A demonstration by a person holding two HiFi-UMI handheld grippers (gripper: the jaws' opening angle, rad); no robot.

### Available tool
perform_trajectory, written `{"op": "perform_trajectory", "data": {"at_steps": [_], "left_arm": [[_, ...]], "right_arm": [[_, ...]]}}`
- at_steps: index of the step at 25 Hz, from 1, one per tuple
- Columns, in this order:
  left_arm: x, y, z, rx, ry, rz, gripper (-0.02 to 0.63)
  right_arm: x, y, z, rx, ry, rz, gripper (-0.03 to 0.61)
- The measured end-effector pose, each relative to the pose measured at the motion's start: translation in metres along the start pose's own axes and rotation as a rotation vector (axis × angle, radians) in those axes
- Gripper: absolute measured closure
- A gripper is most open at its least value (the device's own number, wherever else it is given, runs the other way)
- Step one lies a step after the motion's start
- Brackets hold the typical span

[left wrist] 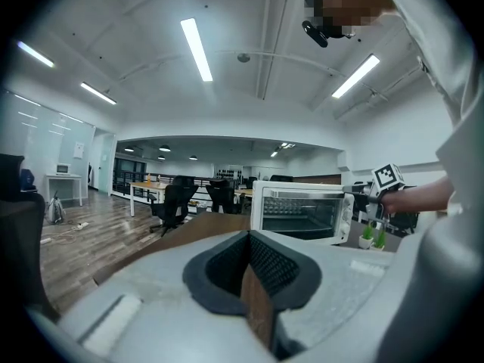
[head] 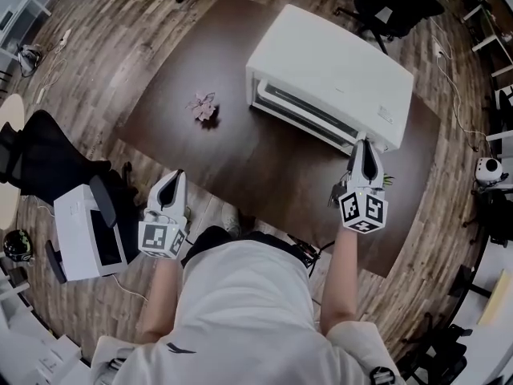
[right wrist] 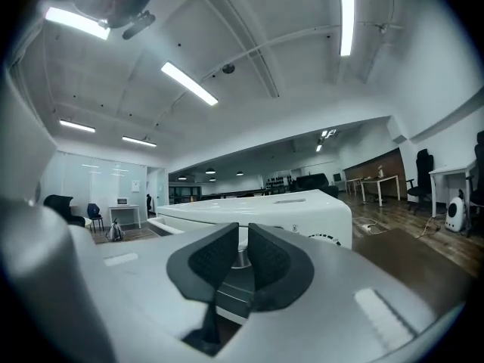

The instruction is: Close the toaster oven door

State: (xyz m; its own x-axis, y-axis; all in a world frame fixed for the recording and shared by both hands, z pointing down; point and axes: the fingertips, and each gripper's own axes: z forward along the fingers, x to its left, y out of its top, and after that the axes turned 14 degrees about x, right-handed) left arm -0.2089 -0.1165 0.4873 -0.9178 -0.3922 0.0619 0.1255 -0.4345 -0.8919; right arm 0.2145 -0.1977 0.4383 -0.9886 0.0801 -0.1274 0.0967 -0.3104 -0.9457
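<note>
At the toaster oven handle — right gripper jaws closing around it; left gripper jaws together.

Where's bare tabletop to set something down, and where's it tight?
Free: the wide dark stretch of table in front of the toaster oven, right of the small pink item; also the far-left corner behind that item. Tight: the oven's right front corner, where small green plants sit.

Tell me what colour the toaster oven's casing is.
White. The toaster oven shows it best in the head view.
</note>
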Motion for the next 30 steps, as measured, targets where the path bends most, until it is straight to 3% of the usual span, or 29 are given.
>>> {"op": "perform_trajectory", "data": {"at_steps": [2,6,12,18,30], "left_arm": [[0.003,0.000,-0.001,-0.002,0.007,-0.002,0.611],[0.007,0.002,0.000,-0.004,0.008,0.000,0.611],[0.000,0.007,0.005,-0.018,-0.016,0.014,0.611],[-0.012,0.009,0.011,-0.030,-0.053,0.027,0.611],[-0.019,0.013,0.011,-0.050,-0.075,0.041,0.611]], "right_arm": [[0.004,0.001,-0.005,-0.012,0.011,-0.011,0.579],[0.020,0.007,-0.026,-0.067,0.031,-0.063,0.581],[0.054,-0.022,-0.063,0.001,0.054,-0.202,0.580],[0.060,-0.061,-0.079,0.094,0.048,-0.188,0.580],[0.058,-0.066,-0.083,0.119,0.046,-0.165,0.580]]}}
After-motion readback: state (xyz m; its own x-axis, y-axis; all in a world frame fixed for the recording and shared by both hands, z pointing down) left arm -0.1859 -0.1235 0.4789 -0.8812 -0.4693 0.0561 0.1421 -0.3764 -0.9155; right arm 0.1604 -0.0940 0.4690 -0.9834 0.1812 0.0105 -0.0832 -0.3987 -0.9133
